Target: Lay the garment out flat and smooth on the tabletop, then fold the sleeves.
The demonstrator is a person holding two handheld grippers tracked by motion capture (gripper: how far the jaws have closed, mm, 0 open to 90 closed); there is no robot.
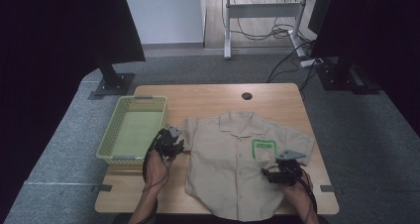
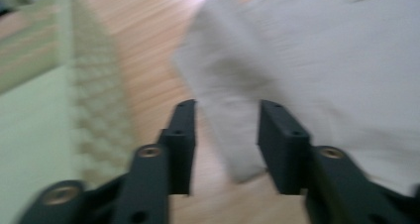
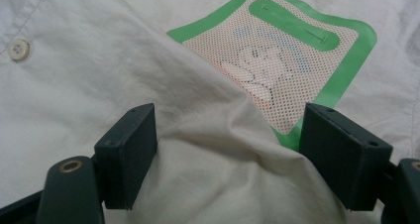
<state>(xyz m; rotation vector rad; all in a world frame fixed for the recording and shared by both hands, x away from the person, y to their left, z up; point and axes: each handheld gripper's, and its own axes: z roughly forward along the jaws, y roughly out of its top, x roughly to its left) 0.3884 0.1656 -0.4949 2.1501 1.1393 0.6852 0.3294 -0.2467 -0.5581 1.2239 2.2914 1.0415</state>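
Straddling a sleeve [image 2: 223, 100], the left gripper [image 2: 227, 140] has its fingers [image 2: 181, 135] parted, gripping nothing; the right gripper [image 3: 228, 149] stands wide around a raised fold of the beige shirt [image 1: 233, 159], which lies flat on the desk [image 1: 208, 97] beside a green basket [image 1: 111, 147].

Wood table [image 1: 208, 97] w/ beige shirt [image 1: 233, 169] laid flat, green basket [image 1: 132, 130] on left.

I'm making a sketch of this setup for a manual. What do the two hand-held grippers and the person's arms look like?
Both are black. The left gripper and right gripper each carry a grey three-cornered plate on top and trail a black cable along the forearm. Their jaws end in blocky black rectangular pads on arms with brass-coloured round inserts. The forearms are bare, with no sleeves or gloves in sight.
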